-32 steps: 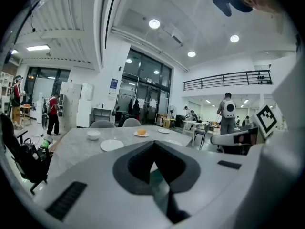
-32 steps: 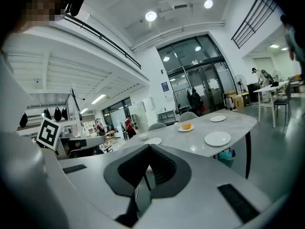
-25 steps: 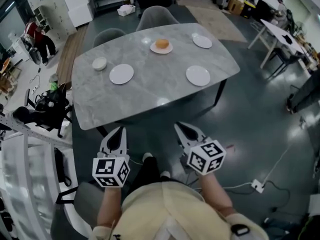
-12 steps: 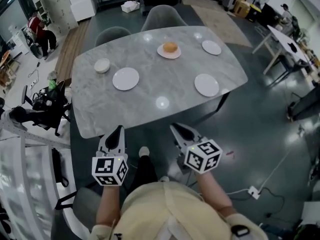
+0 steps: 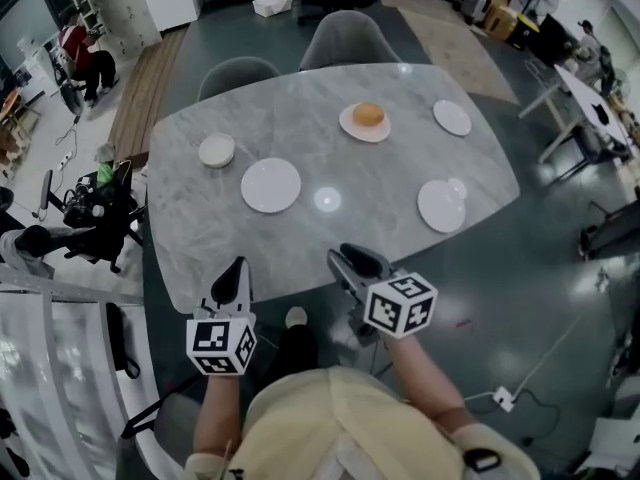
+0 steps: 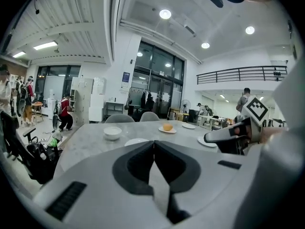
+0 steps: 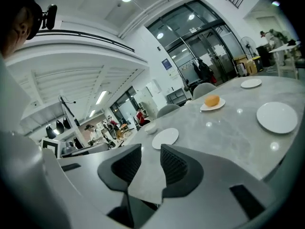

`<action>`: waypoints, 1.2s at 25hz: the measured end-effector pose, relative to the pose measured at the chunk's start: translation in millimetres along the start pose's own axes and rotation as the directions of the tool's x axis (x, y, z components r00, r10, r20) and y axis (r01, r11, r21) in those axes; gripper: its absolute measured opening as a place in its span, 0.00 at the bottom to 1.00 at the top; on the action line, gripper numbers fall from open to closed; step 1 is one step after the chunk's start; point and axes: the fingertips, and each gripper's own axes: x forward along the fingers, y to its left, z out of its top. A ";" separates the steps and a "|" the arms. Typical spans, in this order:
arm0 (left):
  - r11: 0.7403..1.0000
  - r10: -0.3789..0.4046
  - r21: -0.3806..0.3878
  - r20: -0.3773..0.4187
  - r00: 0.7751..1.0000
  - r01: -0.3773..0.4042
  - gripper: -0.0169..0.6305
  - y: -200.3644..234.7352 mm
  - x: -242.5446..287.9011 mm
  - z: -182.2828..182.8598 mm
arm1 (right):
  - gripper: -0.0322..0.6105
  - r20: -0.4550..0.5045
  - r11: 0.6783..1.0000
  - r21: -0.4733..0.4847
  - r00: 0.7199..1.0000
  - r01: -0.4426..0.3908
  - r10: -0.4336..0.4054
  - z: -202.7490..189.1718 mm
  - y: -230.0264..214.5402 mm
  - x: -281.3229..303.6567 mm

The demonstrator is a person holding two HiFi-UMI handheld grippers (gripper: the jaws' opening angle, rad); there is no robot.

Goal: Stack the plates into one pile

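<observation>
Four white plates lie apart on the grey marble table (image 5: 330, 243): one near left (image 5: 270, 185), one at the right (image 5: 441, 206), a small one far right (image 5: 452, 117), and one (image 5: 366, 125) bearing an orange bun. A white bowl (image 5: 216, 150) sits at the left. My left gripper (image 5: 235, 273) is shut and empty at the table's near edge. My right gripper (image 5: 350, 261) is beside it; its jaws have just been opening, with nothing between them. The right gripper view shows the near-left plate (image 7: 165, 137) beyond the open right gripper (image 7: 150, 149).
Two grey chairs (image 5: 343, 36) stand at the table's far side. A black wheeled seat with gear (image 5: 90, 213) is on the floor to the left. A person in red (image 5: 80, 48) sits far back left. Other desks (image 5: 590, 98) stand at the right.
Both grippers have moved forward to the table's near edge, and the table now looks closer. The right gripper's jaws have parted; the left stays shut.
</observation>
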 end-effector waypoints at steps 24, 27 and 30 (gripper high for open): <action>0.996 0.062 -0.060 -0.114 0.992 -0.069 0.03 104.7 65.8 -20.2 | 0.25 -0.190 0.990 0.078 0.976 0.120 -0.103 13.2 -52.2 160.3; 0.993 0.077 -0.076 -0.123 0.989 -0.087 0.03 105.8 78.2 -21.8 | 0.25 -0.222 0.991 0.067 0.970 0.113 -0.096 15.6 -63.7 173.4; 0.988 0.102 -0.097 -0.141 0.985 -0.116 0.03 105.5 88.5 -21.7 | 0.25 -0.264 0.992 0.069 0.961 0.104 -0.082 16.7 -75.1 185.6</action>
